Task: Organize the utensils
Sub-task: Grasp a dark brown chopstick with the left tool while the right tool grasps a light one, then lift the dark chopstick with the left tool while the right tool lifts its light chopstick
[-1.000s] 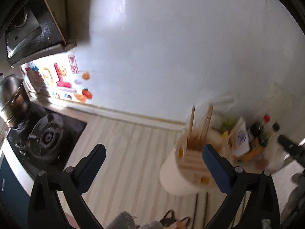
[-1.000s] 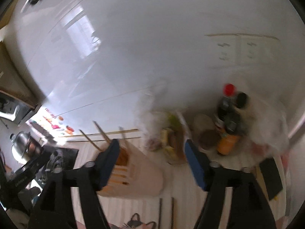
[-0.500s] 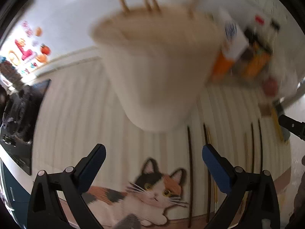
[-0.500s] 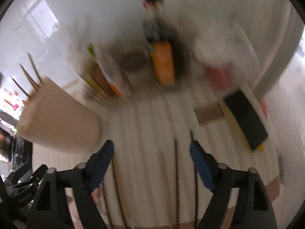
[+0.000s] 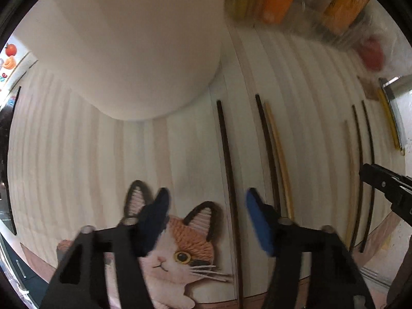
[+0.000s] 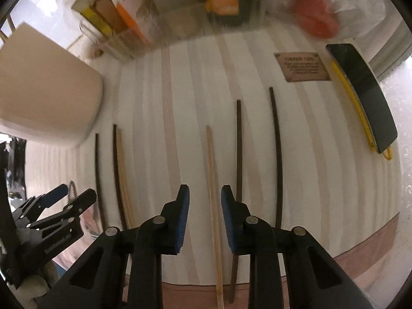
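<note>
Several loose chopsticks lie in parallel on a striped mat with a cat picture (image 5: 177, 242). My left gripper (image 5: 207, 219) is open low over the mat, with a dark chopstick (image 5: 228, 170) between its fingers. My right gripper (image 6: 205, 207) is open and straddles a light wooden chopstick (image 6: 212, 180); a dark chopstick (image 6: 239, 149) lies just right of it. The cream utensil holder (image 5: 134, 43) stands behind the left gripper and shows at the left in the right wrist view (image 6: 43, 87).
Bottles and boxes in a clear bin (image 6: 195, 7) stand at the back. A black phone with a yellow edge (image 6: 365, 95) and a small brown plaque (image 6: 301, 67) lie at the right. A stove (image 5: 6, 128) is at the far left.
Both grippers have tilted down from the wall toward the mat and dropped close over the chopsticks. Both have narrowed but stay open.
</note>
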